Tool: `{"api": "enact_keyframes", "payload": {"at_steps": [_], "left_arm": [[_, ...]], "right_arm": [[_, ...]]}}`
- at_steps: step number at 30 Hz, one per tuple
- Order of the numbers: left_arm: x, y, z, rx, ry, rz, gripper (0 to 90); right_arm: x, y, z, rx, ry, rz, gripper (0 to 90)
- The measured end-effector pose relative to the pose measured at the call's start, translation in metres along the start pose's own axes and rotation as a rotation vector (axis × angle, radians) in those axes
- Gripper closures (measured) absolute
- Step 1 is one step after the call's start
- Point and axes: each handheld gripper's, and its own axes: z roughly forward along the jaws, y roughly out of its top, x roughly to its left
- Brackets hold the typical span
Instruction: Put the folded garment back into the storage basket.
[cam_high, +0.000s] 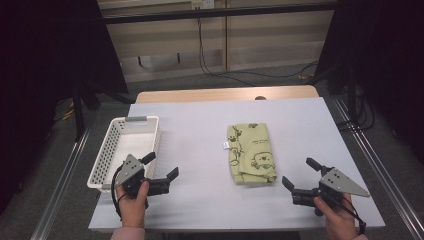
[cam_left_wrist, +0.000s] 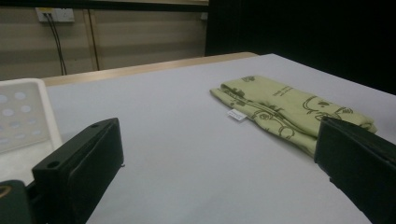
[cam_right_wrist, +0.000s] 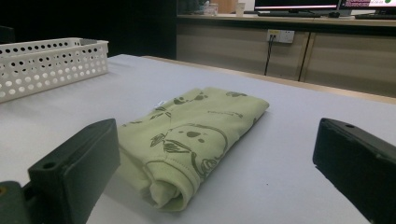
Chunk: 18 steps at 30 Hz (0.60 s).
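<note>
A folded light-green cloth (cam_high: 251, 152) printed with dark cartoon figures lies on the white table (cam_high: 200, 135), right of centre. The cloth (cam_left_wrist: 285, 112) carries a small white label on its left edge. My left gripper (cam_high: 161, 166) rests low near the front left, beside the basket, its jaws wide apart and nothing between them. My right gripper (cam_high: 300, 172) sits at the front right, open, pointing toward the cloth's near corner. The cloth (cam_right_wrist: 191, 135) lies just ahead of its empty jaws, its folded edge facing me.
A white perforated basket (cam_high: 107, 150), empty, stands at the left edge of the table. The same basket (cam_right_wrist: 46, 65) appears at the far left. Metal rails run along both sides of the table, and cables lie on the floor behind it.
</note>
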Motion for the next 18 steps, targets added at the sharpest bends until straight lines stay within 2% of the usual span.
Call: {"api": "enact_keyframes", "payload": {"at_steps": [2,4,6,10,11,15,18], "left_arm": [[0.001,0.001,0.001,0.008,0.000,0.012,1.6],[-0.001,0.002,0.006,0.004,-0.003,-0.016,1.6],[-0.001,0.003,0.008,0.012,-0.003,-0.002,1.6],[-0.004,0.004,0.013,0.006,-0.006,-0.010,1.6],[-0.005,0.006,0.015,0.009,-0.005,0.000,1.6],[-0.007,0.008,0.021,0.008,-0.008,-0.007,1.7],[-0.008,0.010,0.027,0.018,-0.009,0.005,1.8]], "right_arm": [[0.000,0.000,0.000,-0.002,0.004,0.001,0.2],[0.000,0.000,0.000,-0.002,0.003,0.000,0.3],[0.000,0.000,0.000,-0.005,0.004,0.007,0.2],[0.000,0.001,0.000,-0.006,0.008,-0.004,0.3],[0.000,0.001,0.000,-0.006,0.007,-0.007,0.2],[0.000,0.000,0.000,-0.006,0.009,-0.005,0.3],[0.000,0.000,-0.001,-0.006,0.008,-0.005,0.3]]}}
